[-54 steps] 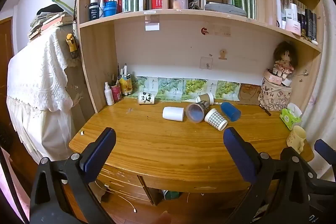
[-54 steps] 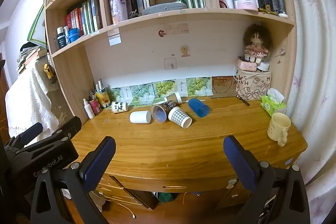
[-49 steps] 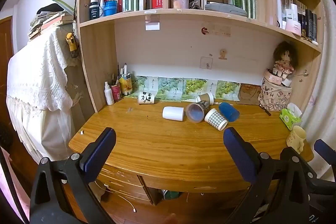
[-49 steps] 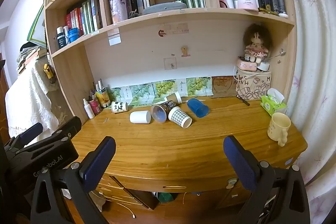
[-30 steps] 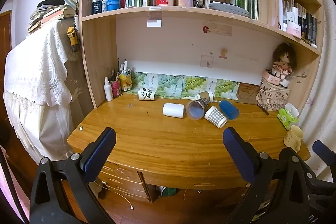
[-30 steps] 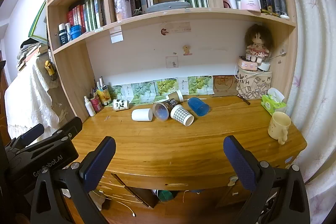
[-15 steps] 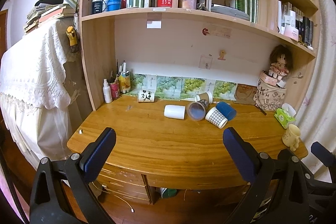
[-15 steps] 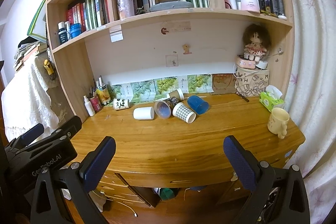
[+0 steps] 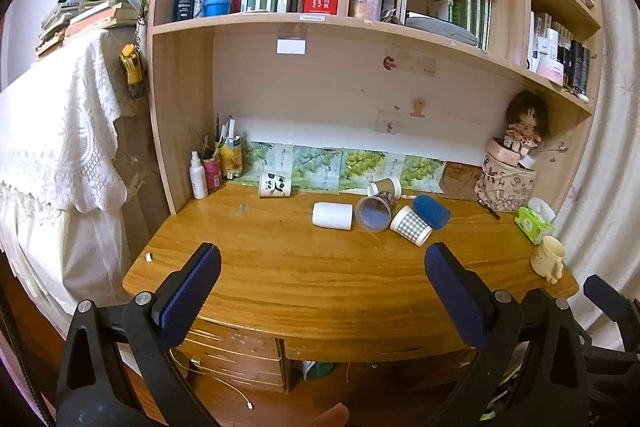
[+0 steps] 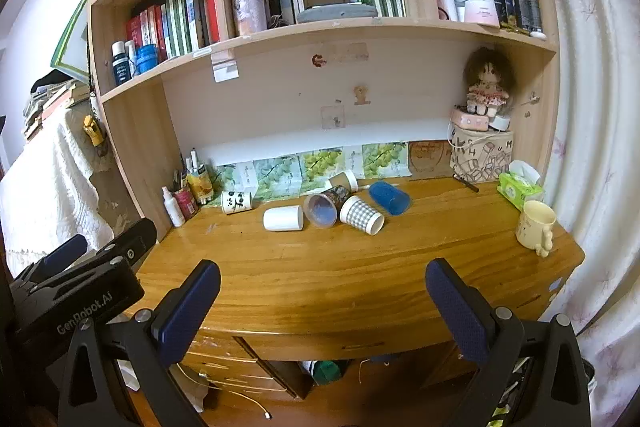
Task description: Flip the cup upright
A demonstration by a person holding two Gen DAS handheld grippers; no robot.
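Several cups lie on their sides at the back of the wooden desk (image 9: 320,275): a white cup (image 9: 332,215) (image 10: 282,218), a dark patterned cup with a blue inside (image 9: 375,211) (image 10: 322,206), a checked paper cup (image 9: 411,225) (image 10: 362,215), a blue cup (image 9: 432,212) (image 10: 389,197), a brown paper cup (image 9: 385,186) and a panda cup (image 9: 274,185) (image 10: 237,201). My left gripper (image 9: 320,287) and right gripper (image 10: 320,291) are open and empty, held off the desk's front edge, far from the cups.
A cream mug (image 9: 548,259) (image 10: 535,225) stands upright at the desk's right end, near a green tissue pack (image 10: 519,187). Bottles and a pen holder (image 9: 212,167) stand at the back left. A doll on a box (image 10: 482,131) sits at the back right. Shelves hang above; drawers are below.
Both grippers have moved closer to the desk and risen a little; the cups look slightly larger and lower in view. Nothing on the desk has moved.
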